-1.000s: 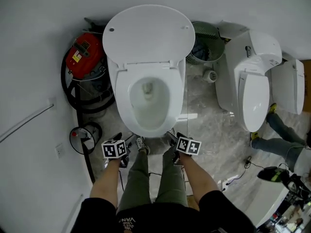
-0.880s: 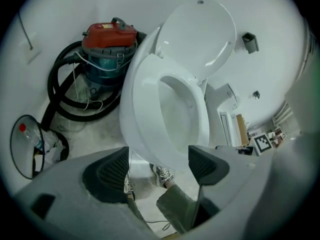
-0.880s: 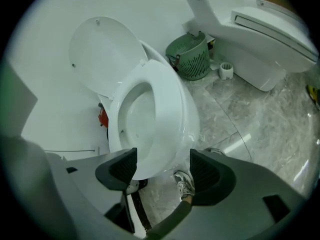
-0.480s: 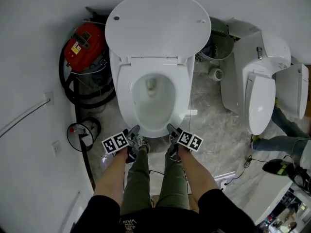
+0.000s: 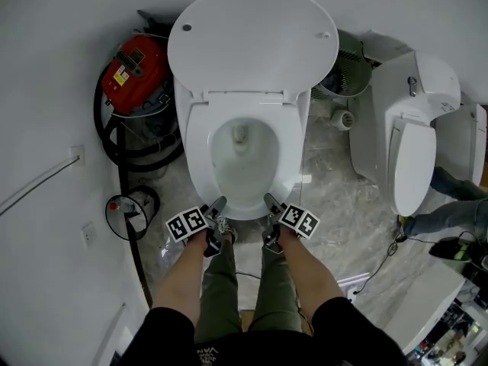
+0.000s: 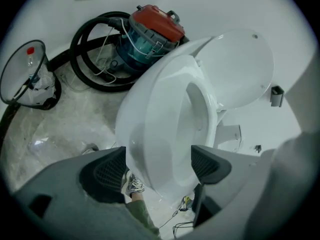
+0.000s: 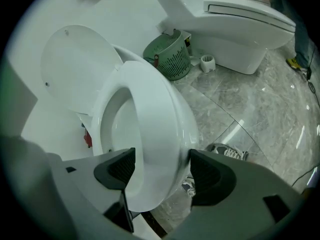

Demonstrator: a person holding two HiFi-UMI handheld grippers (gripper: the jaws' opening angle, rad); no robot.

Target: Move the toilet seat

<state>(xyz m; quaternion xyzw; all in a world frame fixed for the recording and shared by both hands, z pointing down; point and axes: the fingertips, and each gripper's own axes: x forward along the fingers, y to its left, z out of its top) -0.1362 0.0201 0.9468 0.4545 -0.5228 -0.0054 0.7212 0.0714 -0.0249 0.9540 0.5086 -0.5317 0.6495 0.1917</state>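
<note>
A white toilet stands in the middle with its lid (image 5: 252,40) raised against the wall and its seat (image 5: 197,143) lying flat on the bowl. My left gripper (image 5: 216,208) and right gripper (image 5: 271,204) are at the front rim, one on each side of its tip. Both sets of jaws are opening. In the left gripper view the seat's front (image 6: 165,109) runs between the left gripper (image 6: 157,166) jaws, and the pads do not press on it. In the right gripper view the seat rim (image 7: 150,99) likewise passes between the right gripper (image 7: 160,166) jaws.
A red vacuum cleaner (image 5: 133,67) with a black hose sits left of the toilet, and a small round wire bin (image 5: 130,208) is nearer me. A green basket (image 5: 347,75) and a second toilet (image 5: 408,136) are on the right. Another person's legs (image 5: 457,212) show at the right edge.
Both grippers have moved forward from beside my knees up to the toilet's front rim. The view has shifted closer to the toilet.
</note>
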